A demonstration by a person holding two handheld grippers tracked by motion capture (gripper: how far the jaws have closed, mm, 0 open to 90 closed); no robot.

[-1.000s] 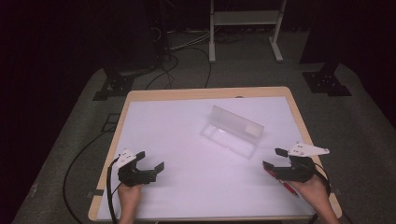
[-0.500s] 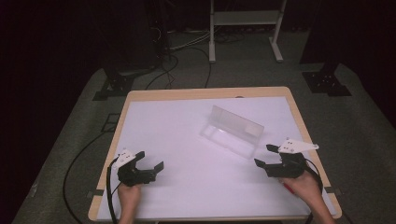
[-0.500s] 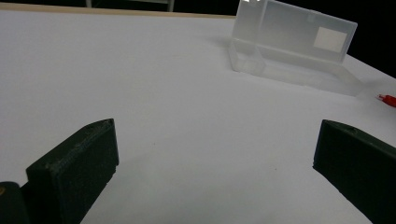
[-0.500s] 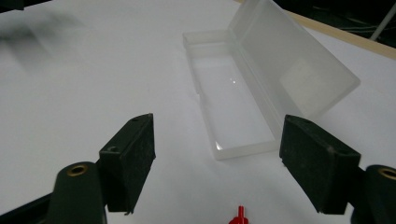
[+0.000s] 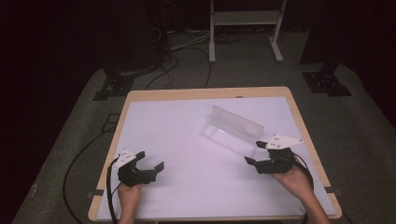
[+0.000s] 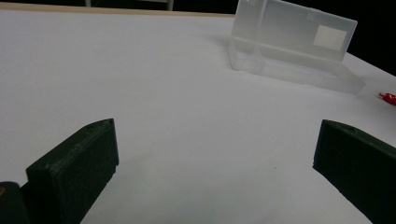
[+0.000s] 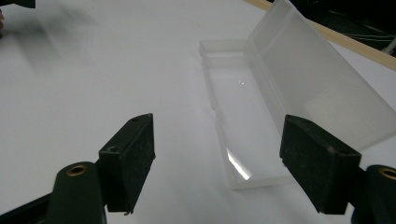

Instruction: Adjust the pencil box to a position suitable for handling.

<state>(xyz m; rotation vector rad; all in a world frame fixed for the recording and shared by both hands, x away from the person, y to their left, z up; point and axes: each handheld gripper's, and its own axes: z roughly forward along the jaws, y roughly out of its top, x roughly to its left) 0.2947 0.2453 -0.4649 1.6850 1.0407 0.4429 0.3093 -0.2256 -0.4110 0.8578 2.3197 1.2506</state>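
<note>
one clear box [image 5: 231, 128] lies open between two spread tools.

Dim, dark surroundings; the white table [image 5: 187, 140] is evenly lit, with soft shadows and slight blur.

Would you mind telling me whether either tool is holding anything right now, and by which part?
Nothing is held. The left tool and right tool are both open and empty; the clear plastic box lies untouched, lid up.

Lab: dark room, floor cables [image 5: 187, 51], stand bases [image 5: 327, 81], white-topped table [image 5: 187, 135].
</note>
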